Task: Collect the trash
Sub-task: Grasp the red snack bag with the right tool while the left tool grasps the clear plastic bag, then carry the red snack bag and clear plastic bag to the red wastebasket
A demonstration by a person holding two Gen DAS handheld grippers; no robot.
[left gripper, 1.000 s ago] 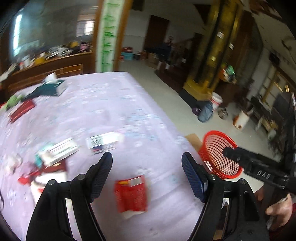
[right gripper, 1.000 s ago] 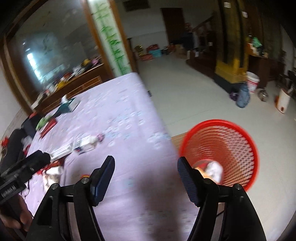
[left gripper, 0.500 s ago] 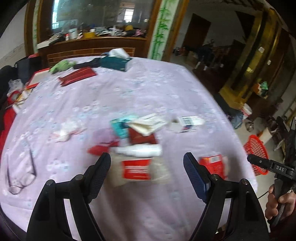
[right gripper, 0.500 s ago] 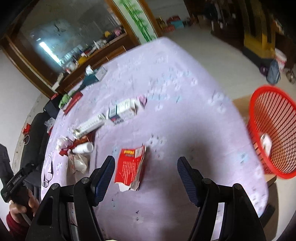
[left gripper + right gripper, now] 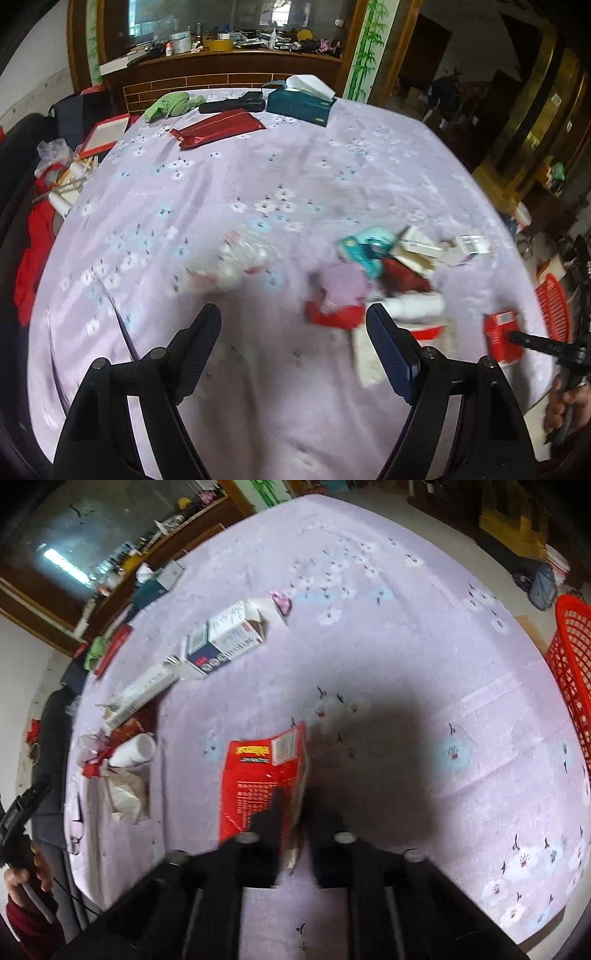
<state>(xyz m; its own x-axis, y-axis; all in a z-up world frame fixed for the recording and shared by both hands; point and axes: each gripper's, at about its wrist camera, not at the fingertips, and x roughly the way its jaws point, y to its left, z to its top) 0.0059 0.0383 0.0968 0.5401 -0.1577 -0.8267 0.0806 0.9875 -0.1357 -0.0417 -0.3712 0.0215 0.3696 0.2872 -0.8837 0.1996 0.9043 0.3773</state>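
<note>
Jaws of the right gripper (image 5: 295,805) pinch the red packet's (image 5: 258,775) near edge.

My right gripper (image 5: 295,805) sits at the near end of a flat packet (image 5: 262,775) on the surface (image 5: 388,635). Left of the packet lies a pile of trash (image 5: 122,760). A basket (image 5: 572,664) stands off the surface's right edge.

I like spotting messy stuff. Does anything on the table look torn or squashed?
Yes. The white medicine box lies on its side with its end flaps open, and the red packet, pinched at its edge by the right gripper, looks flattened.
</note>
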